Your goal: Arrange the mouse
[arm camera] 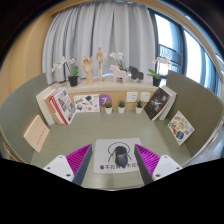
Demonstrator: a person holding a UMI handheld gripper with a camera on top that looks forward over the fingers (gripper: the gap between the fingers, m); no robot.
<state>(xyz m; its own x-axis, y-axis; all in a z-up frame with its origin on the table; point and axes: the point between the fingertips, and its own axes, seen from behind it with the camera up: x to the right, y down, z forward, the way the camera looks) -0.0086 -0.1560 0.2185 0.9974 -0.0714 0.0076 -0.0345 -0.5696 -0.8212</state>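
1. The gripper (117, 165) is held low with its jaws spread.
2. The mouse (118, 156) is seen between them, resting on a mat (118, 170) on the counter (40, 165), apparently ready for grasping.

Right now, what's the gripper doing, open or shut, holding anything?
Gripper: open, holding nothing. The mouse lies on its mat between the fingers, with a gap at either side.

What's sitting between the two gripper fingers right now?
In the gripper view, a dark computer mouse rests on a white sheet between the open gripper's fingers, untouched.
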